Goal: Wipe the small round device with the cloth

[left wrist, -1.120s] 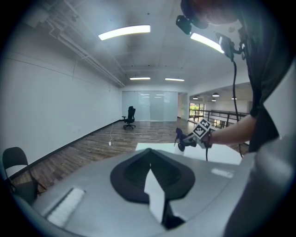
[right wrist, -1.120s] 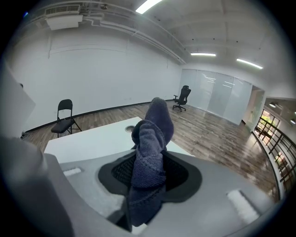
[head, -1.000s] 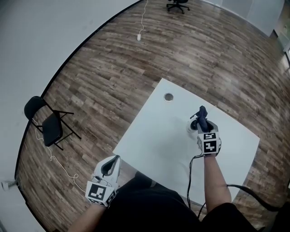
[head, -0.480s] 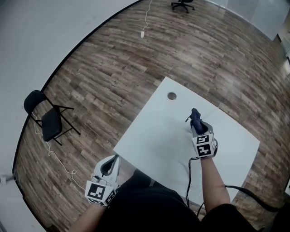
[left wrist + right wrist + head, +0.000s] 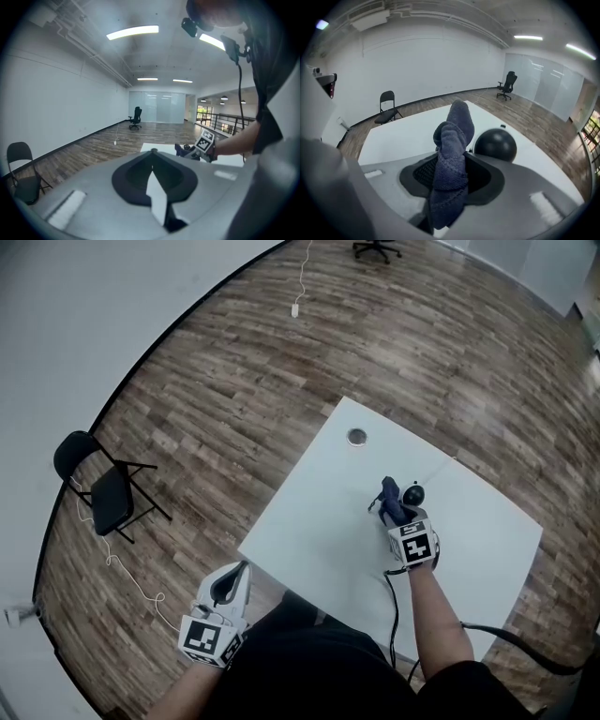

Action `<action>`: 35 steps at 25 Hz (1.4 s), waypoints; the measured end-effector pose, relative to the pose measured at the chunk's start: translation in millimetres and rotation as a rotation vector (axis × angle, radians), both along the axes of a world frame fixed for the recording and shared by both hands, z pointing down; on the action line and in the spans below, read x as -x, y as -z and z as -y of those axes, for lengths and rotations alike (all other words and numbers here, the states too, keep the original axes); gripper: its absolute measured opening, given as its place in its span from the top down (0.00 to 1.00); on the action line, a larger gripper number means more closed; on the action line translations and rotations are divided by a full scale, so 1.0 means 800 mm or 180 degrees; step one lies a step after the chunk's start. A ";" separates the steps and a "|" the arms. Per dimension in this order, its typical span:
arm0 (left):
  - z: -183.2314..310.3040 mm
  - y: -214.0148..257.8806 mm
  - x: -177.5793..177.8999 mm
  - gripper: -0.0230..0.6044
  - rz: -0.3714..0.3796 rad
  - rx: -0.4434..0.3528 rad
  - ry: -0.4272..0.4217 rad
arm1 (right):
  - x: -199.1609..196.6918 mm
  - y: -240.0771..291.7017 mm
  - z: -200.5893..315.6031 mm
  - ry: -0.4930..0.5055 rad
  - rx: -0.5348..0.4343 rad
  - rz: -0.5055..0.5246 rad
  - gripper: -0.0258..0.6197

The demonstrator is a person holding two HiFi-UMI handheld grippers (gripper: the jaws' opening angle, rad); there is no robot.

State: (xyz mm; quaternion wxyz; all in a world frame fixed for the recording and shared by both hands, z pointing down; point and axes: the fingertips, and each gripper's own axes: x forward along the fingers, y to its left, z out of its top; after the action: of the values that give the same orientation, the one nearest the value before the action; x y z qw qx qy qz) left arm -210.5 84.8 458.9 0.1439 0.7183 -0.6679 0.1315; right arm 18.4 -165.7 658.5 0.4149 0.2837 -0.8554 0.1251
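On the white table [image 5: 309,521] stands a small round black device [image 5: 413,494], a dark ball [image 5: 495,144] in the right gripper view. My right gripper [image 5: 395,509] is shut on a bunched dark blue cloth [image 5: 389,495]. The cloth [image 5: 454,136] sticks up from between the jaws, just left of the ball and touching or nearly touching it. My left gripper [image 5: 239,568] hangs off the table's near-left edge beside my body, jaws together and holding nothing; from it [image 5: 153,151] the right gripper's marker cube [image 5: 205,139] shows far off.
A round grommet hole [image 5: 356,437] sits near the table's far corner. A black cable [image 5: 393,601] trails from the right gripper toward me. On the wooden floor are a black folding chair [image 5: 98,493] at left, a white cord [image 5: 298,292], and an office chair [image 5: 375,247] far off.
My right gripper has carried the cloth leftward across the device, so the black ball now shows at the cloth's right. The left gripper has stayed put.
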 end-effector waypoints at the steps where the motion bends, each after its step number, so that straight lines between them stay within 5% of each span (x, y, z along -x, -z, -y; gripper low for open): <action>1: -0.001 0.000 0.001 0.96 0.0003 0.0001 0.0000 | -0.005 -0.006 -0.005 -0.0030 0.0059 0.0008 0.75; 13: 0.008 0.001 -0.007 0.96 0.0037 -0.0032 -0.0102 | -0.018 0.092 0.056 -0.0150 -0.0932 0.0303 0.75; 20: -0.005 -0.003 -0.009 0.96 0.0102 0.0024 -0.0081 | -0.031 0.073 0.071 -0.0243 -0.0826 0.0272 0.75; 35: 0.008 0.002 -0.011 0.96 0.0124 0.0033 -0.0129 | -0.055 0.064 0.073 -0.0773 -0.0447 0.0818 0.75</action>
State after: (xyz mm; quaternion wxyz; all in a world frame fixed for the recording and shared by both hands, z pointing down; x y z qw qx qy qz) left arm -201.4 78.7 457.2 0.1319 0.7282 -0.6552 0.1519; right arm 62.6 -223.8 607.3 0.2633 0.3948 -0.8675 0.1495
